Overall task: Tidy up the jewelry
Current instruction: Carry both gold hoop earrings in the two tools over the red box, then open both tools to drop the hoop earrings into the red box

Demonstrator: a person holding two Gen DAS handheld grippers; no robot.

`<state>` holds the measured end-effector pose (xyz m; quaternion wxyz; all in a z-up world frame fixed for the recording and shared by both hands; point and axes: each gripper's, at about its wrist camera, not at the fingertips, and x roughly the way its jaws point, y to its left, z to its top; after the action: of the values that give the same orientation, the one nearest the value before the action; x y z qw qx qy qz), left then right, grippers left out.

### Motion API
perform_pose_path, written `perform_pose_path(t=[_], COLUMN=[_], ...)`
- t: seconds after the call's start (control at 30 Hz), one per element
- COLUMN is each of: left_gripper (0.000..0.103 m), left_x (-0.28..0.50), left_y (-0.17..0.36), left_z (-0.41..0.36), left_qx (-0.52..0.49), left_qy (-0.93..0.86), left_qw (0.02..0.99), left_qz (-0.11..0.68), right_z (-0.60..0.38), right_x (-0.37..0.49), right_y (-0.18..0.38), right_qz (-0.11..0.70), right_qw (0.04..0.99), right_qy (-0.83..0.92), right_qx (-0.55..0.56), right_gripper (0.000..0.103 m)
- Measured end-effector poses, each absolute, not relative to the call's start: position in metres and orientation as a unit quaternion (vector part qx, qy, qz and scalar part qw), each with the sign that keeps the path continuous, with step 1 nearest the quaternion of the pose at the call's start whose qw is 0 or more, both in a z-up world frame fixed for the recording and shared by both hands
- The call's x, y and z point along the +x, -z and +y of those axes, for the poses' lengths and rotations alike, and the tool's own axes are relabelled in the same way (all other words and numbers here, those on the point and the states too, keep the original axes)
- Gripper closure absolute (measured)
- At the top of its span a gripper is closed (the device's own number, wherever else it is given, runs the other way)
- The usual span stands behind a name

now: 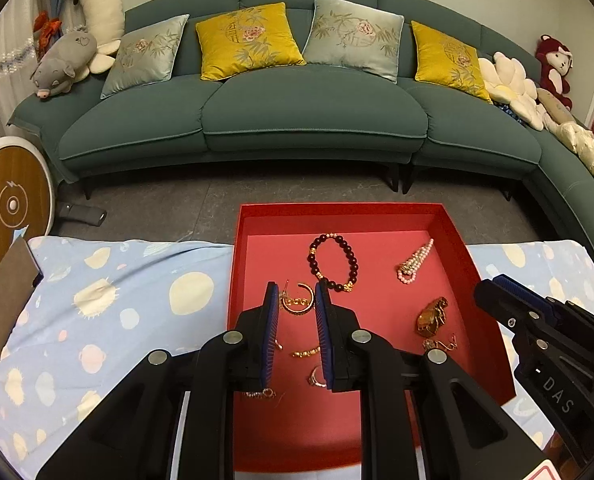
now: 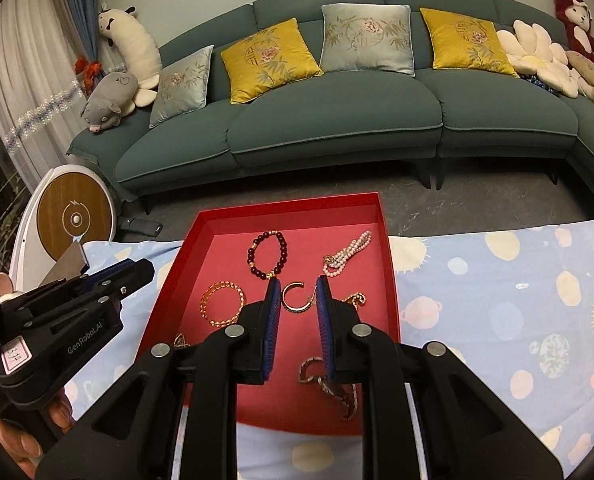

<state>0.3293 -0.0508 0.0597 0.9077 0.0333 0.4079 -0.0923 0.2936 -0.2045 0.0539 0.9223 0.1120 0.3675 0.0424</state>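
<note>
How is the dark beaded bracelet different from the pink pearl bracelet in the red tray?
The dark beaded bracelet has large maroon beads with gold accents; the pink pearl bracelet has small pale beads. The dark beaded bracelet lies open as a single round loop, while the pink pearl bracelet is bunched into a narrow bundle of several strands. The dark one sits left of the pearl one. Both lie loose toward the far end of the red tray, untouched.

Left gripper (image 1: 297,294) is pitched down and forward, blue-padded jaws set a narrow gap apart, nothing clamped between them. Right gripper (image 2: 297,288) is posed the same way: narrow gap, nothing gripped. The two are held side by side, close together. A hand (image 2: 21,436) is seen wrapped around the left gripper's body in the right wrist view.
</note>
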Motion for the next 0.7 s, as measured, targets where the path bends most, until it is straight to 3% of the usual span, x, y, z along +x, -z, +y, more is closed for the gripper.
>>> perform_pose_path(t=[0.7], left_gripper=[0.086], left_x=[0.398], left_y=[-0.013], left_z=[-0.055], left_qx=[0.026], left_qy=[0.062], left_qw=[0.891], left_qz=[0.45], right_z=[-0.199], right_x=[0.364], right_y=[0.001], right_qz=[0.421], right_qw=[0.899], right_qy=[-0.035], right_qx=[0.116], right_gripper=[0.085])
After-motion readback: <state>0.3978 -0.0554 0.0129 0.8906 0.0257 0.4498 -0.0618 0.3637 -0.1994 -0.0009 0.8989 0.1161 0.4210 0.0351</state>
